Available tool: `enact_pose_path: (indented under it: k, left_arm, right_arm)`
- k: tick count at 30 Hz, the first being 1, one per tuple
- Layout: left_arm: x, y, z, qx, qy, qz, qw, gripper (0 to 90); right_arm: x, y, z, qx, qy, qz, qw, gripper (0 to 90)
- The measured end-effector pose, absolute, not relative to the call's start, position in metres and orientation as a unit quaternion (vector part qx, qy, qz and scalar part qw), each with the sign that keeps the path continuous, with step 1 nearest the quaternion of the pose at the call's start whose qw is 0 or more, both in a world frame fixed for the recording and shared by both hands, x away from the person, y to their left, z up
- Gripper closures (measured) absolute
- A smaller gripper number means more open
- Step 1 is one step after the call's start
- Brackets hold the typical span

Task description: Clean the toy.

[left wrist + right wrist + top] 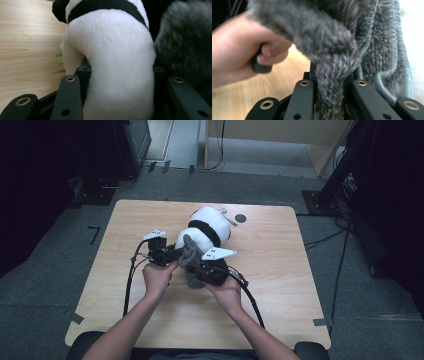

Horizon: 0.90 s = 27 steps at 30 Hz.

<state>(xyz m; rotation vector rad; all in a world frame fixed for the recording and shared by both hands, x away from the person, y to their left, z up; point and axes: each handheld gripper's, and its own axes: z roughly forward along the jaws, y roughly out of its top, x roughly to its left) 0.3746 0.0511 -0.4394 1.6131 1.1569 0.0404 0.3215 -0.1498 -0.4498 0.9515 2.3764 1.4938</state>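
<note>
- We have the panda plush [207, 231] lying on its side on the table [280, 270], a little past the middle, with its white rump toward us and its black-banded upper body pointing away.
- Our left gripper [167, 254] has its jaws pinching the white lower body of the plush; in the left gripper view the fabric [117, 70] bulges between the two black jaws, so the hold is on soft stuffing rather than on anything firm.
- Our right gripper [197, 265] has its jaws pressed together on a fold of the grey furry cloth [329, 82], which drapes up and over the plush's rump.
- Risk one: the pinched fold is thin and the pile is slippery, so a hard pull could draw the cloth out of the right jaws.
- Risk two: if we drag the cloth over the body while the left hold is only on compressible filling, the plush may squirm free or roll across the table.
- Risk three: the two grippers sit just beside each other, and the left hand [249, 50] is close to the right jaws; a sideways move could knock them together.
- Risk four: the loose cloth hides the plush's rear from the right gripper view, so we may misjudge where it lands.
</note>
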Motion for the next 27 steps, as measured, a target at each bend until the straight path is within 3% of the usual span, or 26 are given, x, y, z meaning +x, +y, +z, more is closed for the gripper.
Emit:
enact_pose_path:
  k: [14,27]
  left_arm:
    - [0.376,0.057,-0.437,0.664,0.494,-0.009,0.561,51.8]
    - [0.378,0.062,-0.438,0.649,0.495,-0.03,0.576,51.6]
  right_arm:
    - [0.324,-0.143,-0.467,0.287,0.82,0.476,0.135,80.4]
    - [0.336,-0.154,-0.483,0.32,0.825,0.446,0.135,80.4]
